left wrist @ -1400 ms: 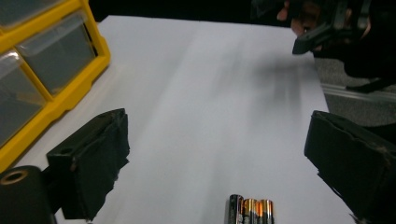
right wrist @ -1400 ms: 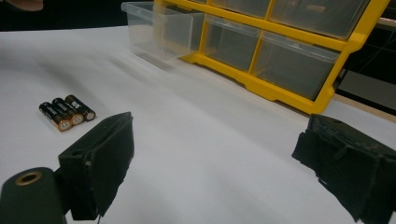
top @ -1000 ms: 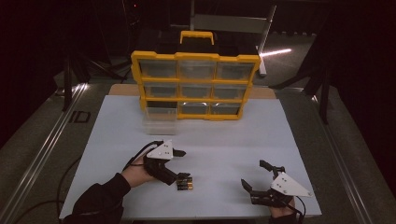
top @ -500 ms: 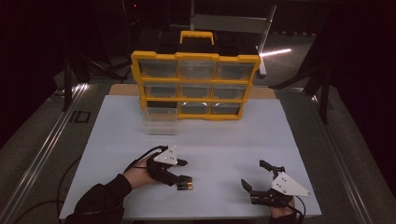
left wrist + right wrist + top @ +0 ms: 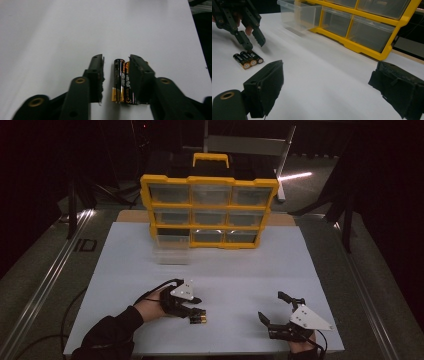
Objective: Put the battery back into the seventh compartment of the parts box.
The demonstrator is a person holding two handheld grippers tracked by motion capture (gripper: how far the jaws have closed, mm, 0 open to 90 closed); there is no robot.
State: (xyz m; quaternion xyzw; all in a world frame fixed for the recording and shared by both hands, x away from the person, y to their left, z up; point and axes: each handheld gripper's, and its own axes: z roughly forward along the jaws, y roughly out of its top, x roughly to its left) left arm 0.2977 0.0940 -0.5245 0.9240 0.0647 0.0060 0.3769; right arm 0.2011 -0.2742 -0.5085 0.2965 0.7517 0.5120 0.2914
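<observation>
the left hand-held gripper (image 5: 196,315) hung low over the white worktop (image 5: 225,270), its jaws straddling the batteries (image 5: 121,81); they had just been closing in. in the left gripper view one jaw lay against the side of the batteries while the other stood clear with a bare gap, so the pads were not yet clamped on them and nothing was lifted. the right gripper view showed three batteries (image 5: 247,59) lying side by side on the worktop, near the person's edge and well apart from the yellow drawer organizer (image 5: 209,212) at the far side.

judging from that, the job of putting the batteries away had barely started: the pick was in hand but not made. one clear drawer (image 5: 172,247) stood pulled out at the organizer's bottom left and looked like the likely destination; the carry and the drop were still to come. the right hand-held gripper (image 5: 275,311) rested on the worktop with its jaws spread wide and nothing between them.

the batteries were black and gold with printed wrappers, but the lettering was too small to read. no readable label showed on the organizer.
</observation>
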